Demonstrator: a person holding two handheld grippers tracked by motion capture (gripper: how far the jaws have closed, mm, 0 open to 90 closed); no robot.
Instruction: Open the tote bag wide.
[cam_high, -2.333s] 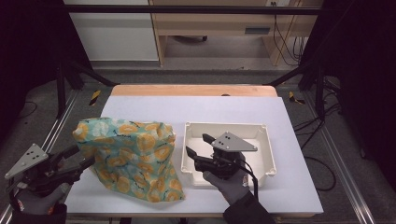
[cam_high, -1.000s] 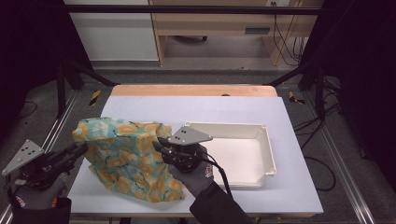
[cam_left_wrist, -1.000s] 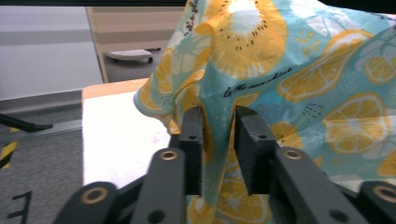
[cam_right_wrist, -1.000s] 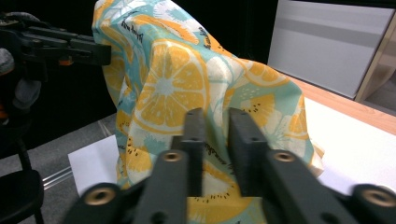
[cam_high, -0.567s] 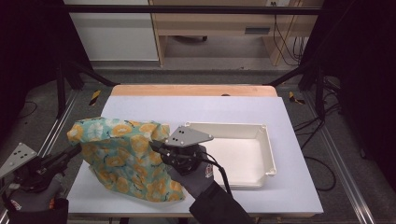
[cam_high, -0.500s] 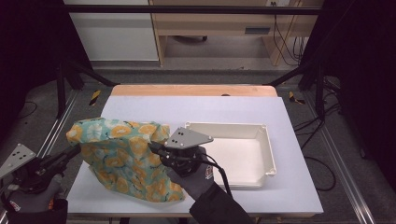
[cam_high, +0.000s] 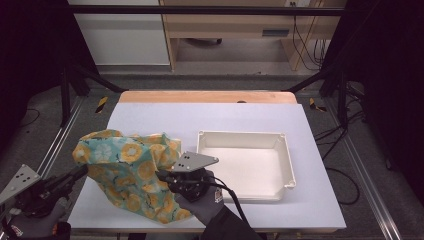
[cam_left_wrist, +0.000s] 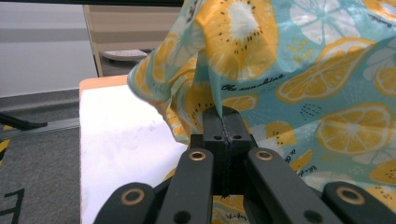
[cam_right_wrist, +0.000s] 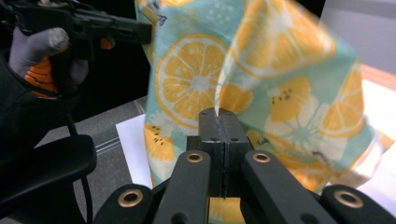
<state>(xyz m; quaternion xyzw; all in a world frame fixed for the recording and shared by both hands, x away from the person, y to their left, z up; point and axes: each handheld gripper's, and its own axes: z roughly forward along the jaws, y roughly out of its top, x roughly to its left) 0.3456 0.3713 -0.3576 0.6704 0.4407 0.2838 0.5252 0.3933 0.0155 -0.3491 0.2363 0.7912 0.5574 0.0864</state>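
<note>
White tabletop (cam_high: 210, 120) with a wooden strip along its far edge, grey floor and dark frame legs around it, pale cabinets behind.

Near the table's left front corner: teal cloth printed with orange citrus slices (cam_high: 127, 172), bunched and lifted off the surface, draped between both grippers, reaching from the left edge toward the middle of the front edge.

At the cloth's left side, just off the table's left front corner: left gripper (cam_high: 80, 171), held in a gloved hand (cam_high: 35, 222), grey three-cornered plate on top. Jaws fully closed, a fold of the cloth pinched between them, plain in the left gripper view (cam_left_wrist: 223, 122), where the fabric (cam_left_wrist: 299, 74) rises from the black tips and hangs over the white surface.

At the cloth's right side, near the middle of the front edge: right gripper (cam_high: 161, 175), held in a dark-gloved hand (cam_high: 202, 200), cable trailing back to the right. Jaws likewise pressed together, having just been closing, with an edge of the cloth caught between the tips, seen close in the right gripper view (cam_right_wrist: 218, 122). Beyond the fabric in that view, the other gripper and its gloved hand, upper left.

Right of the cloth, on the table's right half: shallow white tray (cam_high: 287, 165), its near left corner just beside the right gripper.
</note>
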